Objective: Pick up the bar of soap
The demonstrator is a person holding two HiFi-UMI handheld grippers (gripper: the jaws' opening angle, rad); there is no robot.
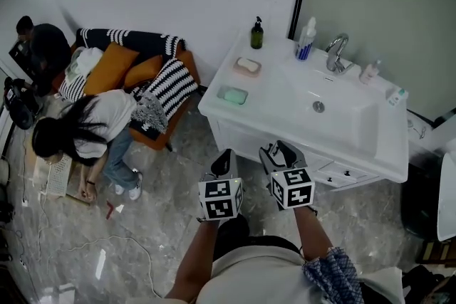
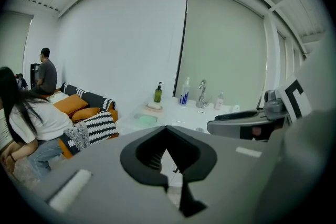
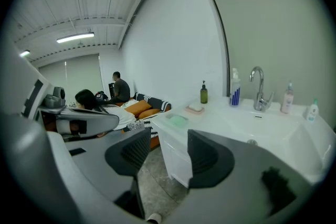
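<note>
Holding both tongs short of the white worktop (image 1: 274, 100), I see the left tongs (image 1: 226, 153) pressed together on nothing and the right tongs (image 1: 279, 149) spread and empty. The bar of soap (image 1: 248, 65) lies in a pink dish (image 1: 237, 70) at the worktop's far left, near a dark green bottle (image 1: 256, 33), well apart from both tongs.

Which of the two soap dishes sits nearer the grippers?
The pale green dish, by the counter's front edge; the pinkish dish with a white bar lies farther back.
</note>
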